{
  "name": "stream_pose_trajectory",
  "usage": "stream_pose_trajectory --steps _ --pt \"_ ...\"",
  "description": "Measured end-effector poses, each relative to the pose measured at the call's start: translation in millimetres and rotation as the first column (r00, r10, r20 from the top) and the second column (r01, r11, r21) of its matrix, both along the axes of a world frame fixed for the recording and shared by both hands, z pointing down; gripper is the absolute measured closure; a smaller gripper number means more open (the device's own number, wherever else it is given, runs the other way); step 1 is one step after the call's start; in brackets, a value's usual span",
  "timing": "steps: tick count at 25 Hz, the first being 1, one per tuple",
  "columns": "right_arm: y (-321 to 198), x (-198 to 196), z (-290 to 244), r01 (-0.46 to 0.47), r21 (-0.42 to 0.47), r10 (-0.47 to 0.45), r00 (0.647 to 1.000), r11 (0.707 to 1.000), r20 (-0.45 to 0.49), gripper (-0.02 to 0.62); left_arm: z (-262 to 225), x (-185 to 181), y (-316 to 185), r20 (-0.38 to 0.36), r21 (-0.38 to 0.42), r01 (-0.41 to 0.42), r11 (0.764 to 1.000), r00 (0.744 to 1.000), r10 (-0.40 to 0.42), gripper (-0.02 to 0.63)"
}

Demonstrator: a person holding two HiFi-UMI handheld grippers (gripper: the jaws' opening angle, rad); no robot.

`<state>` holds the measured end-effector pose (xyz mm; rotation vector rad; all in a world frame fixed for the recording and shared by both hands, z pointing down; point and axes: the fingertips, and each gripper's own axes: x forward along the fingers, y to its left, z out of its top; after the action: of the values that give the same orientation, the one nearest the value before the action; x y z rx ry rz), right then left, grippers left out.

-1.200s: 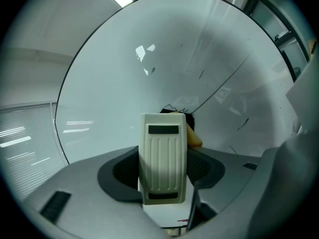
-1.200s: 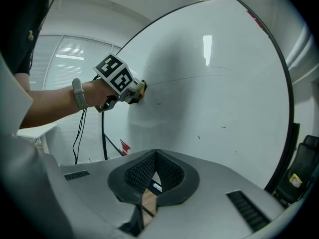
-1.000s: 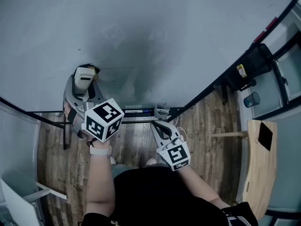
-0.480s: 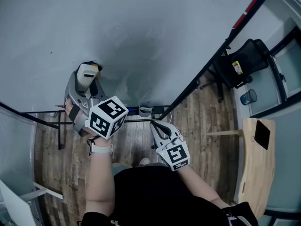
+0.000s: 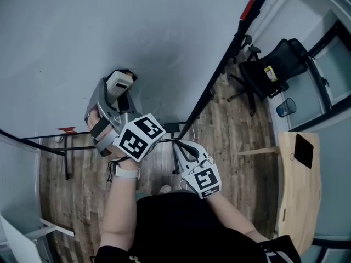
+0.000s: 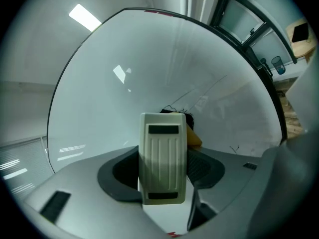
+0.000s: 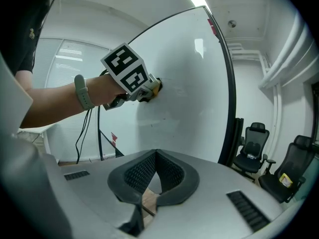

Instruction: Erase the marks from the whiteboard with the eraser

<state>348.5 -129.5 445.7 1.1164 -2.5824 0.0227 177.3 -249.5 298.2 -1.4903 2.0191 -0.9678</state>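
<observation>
Head view: the left gripper (image 5: 122, 95) is pressing the eraser (image 5: 118, 82) against the whiteboard (image 5: 66, 32); the right gripper (image 5: 184, 147) is hanging nearer, to the right, off the board.
Left gripper view: the jaws are clamping the eraser's sides; faint marks (image 6: 202, 101) are showing just right.
Right gripper view: the jaws are sitting together, empty.

Cool, even indoor light from ceiling lamps (image 6: 84, 17). Small glare patches sit on the whiteboard (image 6: 149, 59); greyness near its lower edge is possibly shadow. Gripper views bulge, corners black.
</observation>
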Motion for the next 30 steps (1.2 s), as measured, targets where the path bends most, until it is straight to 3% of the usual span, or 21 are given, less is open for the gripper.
stream_pose_trajectory --steps 5,8,11,16,21,27,30 --pt "4.6 29.5 0.2 -0.052 0.001 0.052 0.999 0.999 0.000 0.569 -3.3 56.1 -7.2 0.096 -0.012 -0.071 0.997 0.993 0.072 0.351" --pt "5.3 50.7 -0.5 -0.094 0.002 0.094 0.996 0.996 0.007 0.571 -1.7 92.2 -12.7 0.189 -0.026 -0.111 0.993 0.975 0.114 0.351" --pt "8.4 61.5 0.5 -0.136 0.000 0.136 0.991 0.991 0.008 0.569 3.6 113.3 -16.3 0.225 -0.038 -0.154 0.987 0.961 0.159 0.350" --pt "14.1 62.4 4.1 -0.185 -0.009 0.185 0.983 0.983 0.011 0.571 8.7 113.1 -14.6 0.250 -0.029 -0.197 0.980 0.948 0.198 0.350" --pt "12.0 66.0 5.1 -0.168 -0.020 0.169 0.985 0.986 0.030 0.570 8.0 120.0 -11.5 0.198 -0.008 -0.269 0.963 0.944 0.265 0.348" --pt "2.7 57.1 0.6 -0.106 -0.023 0.106 0.994 0.994 0.039 0.571 17.8 100.6 -12.0 0.165 -0.048 -0.233 0.971 0.957 0.238 0.345" --pt "4.7 24.1 2.5 -0.073 -0.029 0.074 0.997 0.997 0.035 0.571 27.0 60.4 -5.6 0.147 -0.059 -0.216 0.975 0.964 0.222 0.345"
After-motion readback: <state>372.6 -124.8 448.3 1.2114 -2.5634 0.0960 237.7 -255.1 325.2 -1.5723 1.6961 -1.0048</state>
